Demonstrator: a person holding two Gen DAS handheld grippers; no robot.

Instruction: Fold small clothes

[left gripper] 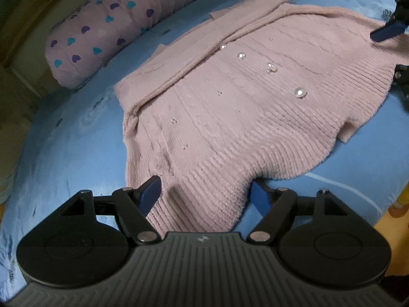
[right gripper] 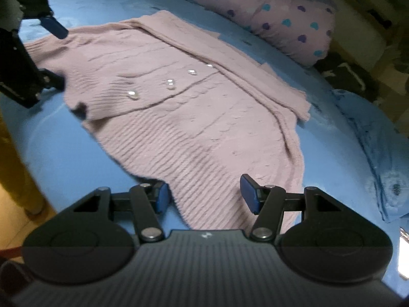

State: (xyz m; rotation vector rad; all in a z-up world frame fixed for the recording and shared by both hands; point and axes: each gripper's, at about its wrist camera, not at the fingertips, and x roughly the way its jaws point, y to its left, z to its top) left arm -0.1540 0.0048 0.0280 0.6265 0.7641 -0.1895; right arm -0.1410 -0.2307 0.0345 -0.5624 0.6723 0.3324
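Note:
A pink knitted cardigan (left gripper: pixel 242 97) with pearl buttons (left gripper: pixel 299 92) lies spread flat on a blue bed sheet (left gripper: pixel 64 148); it also shows in the right wrist view (right gripper: pixel 204 117). My left gripper (left gripper: pixel 205 195) is open, its blue pads either side of the cardigan's near corner, just above it. My right gripper (right gripper: pixel 204 195) is open around another corner of the hem. Each gripper shows at the far edge of the other's view, the right gripper's blue fingertip (left gripper: pixel 388 32) and the left gripper's fingertip (right gripper: pixel 55 26) both over the cardigan's edge.
A pink pillow with blue and purple hearts (left gripper: pixel 120 25) lies at the head of the bed, also in the right wrist view (right gripper: pixel 268 12). The bed's edge (left gripper: pixel 388 212) drops off near the grippers. Rumpled blue fabric (right gripper: pixel 370 140) lies at the right.

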